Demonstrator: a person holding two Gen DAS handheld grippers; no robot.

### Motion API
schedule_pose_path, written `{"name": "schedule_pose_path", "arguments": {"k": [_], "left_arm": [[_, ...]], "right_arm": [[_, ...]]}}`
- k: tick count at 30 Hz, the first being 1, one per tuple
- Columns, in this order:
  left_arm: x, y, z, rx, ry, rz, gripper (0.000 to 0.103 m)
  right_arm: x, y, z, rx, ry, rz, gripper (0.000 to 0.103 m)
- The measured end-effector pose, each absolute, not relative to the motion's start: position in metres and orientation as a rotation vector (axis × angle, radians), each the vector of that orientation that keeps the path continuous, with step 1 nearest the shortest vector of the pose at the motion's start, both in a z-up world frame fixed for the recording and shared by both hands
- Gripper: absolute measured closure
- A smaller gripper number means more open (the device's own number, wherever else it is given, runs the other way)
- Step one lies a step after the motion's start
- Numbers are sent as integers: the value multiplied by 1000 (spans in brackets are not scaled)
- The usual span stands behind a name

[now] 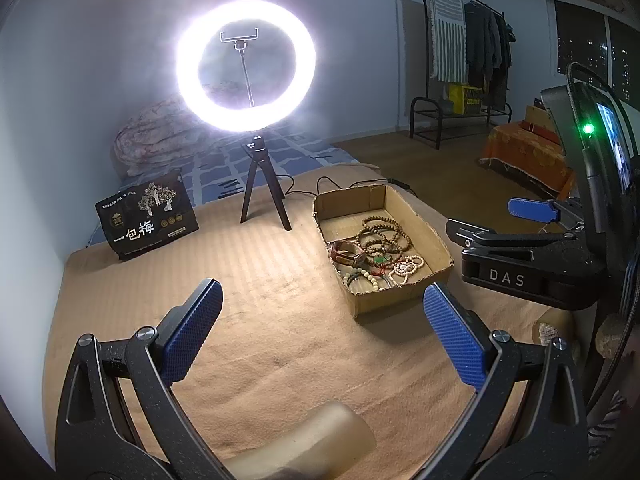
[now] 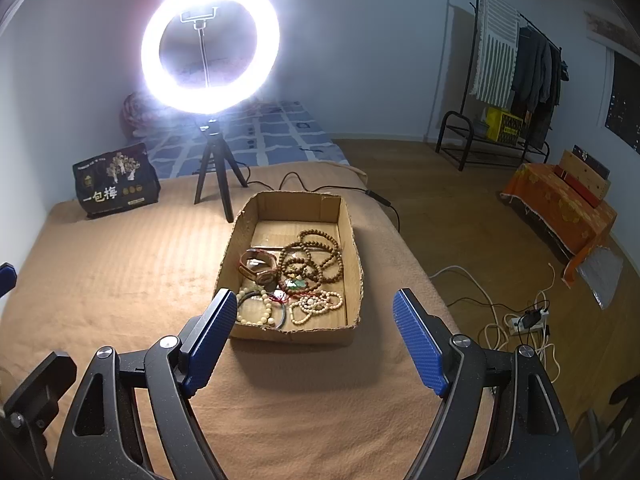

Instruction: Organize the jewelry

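Jewelry (image 2: 296, 276) fills the cardboard box (image 2: 352, 240); both grippers' jaws stand apart, holding nothing.

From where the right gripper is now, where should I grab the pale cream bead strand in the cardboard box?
Take the pale cream bead strand at its bunched middle, from straight above. It lies flat on the floor of the cardboard box near the front wall, so a side approach is blocked. The right gripper is open.

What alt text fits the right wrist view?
An open right gripper hovers before a cardboard box of tangled bead bracelets on a tan blanket, with a lit ring light behind.
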State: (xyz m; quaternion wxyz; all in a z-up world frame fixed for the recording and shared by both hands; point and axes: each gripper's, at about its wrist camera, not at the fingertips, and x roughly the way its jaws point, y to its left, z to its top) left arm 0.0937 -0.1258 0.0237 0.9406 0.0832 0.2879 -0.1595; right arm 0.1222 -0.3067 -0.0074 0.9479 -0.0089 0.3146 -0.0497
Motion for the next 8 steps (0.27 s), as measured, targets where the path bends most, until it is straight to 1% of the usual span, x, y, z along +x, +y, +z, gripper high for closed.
{"name": "schedule_pose_path", "arguments": {"k": [8], "left_arm": [[90, -126, 24, 172, 569, -321, 1]], "right_arm": [[120, -307, -9, -23, 644, -101, 23]]}}
